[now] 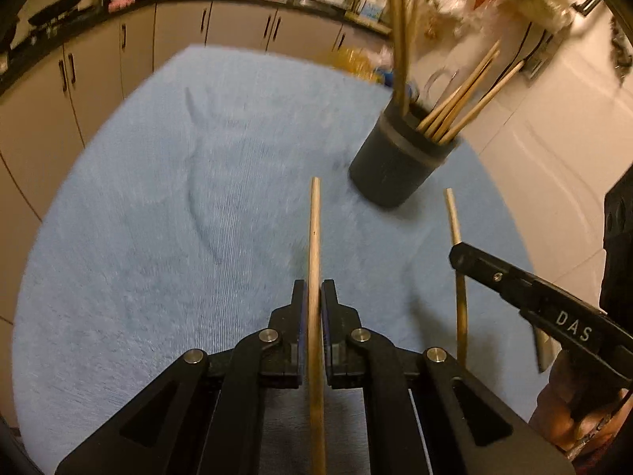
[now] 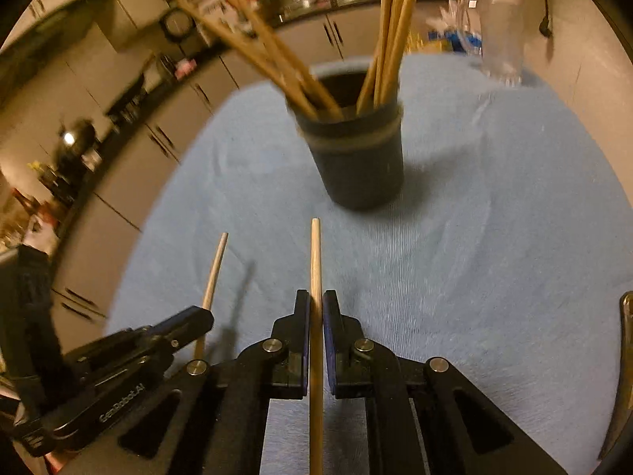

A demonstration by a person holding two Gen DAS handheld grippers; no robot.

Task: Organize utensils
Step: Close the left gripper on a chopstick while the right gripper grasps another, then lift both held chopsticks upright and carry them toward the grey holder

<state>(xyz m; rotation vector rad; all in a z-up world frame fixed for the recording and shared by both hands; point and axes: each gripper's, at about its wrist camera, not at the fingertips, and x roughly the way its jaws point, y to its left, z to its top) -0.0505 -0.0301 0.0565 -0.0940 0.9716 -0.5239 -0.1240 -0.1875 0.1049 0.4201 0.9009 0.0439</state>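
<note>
A kitchen's grey cabinets (image 1: 95, 63) curve behind my worktop (image 1: 158, 237), draped in one blue cloth. My left tongs (image 1: 315, 297) are clenched on one chopstick (image 1: 314, 229); my right tongs (image 2: 315, 308) are clenched on a second chopstick (image 2: 315, 253). One dark holder (image 2: 356, 158) stands ahead of both sticks, with two leaning bunches of chopsticks, too blurred to count.

Ahead of me the dark cup (image 2: 358, 158) blocks the middle of the worktop (image 1: 138, 217), its chopsticks (image 2: 277, 59) fanning outward overhead; I see open blue cloth on both sides.
</note>
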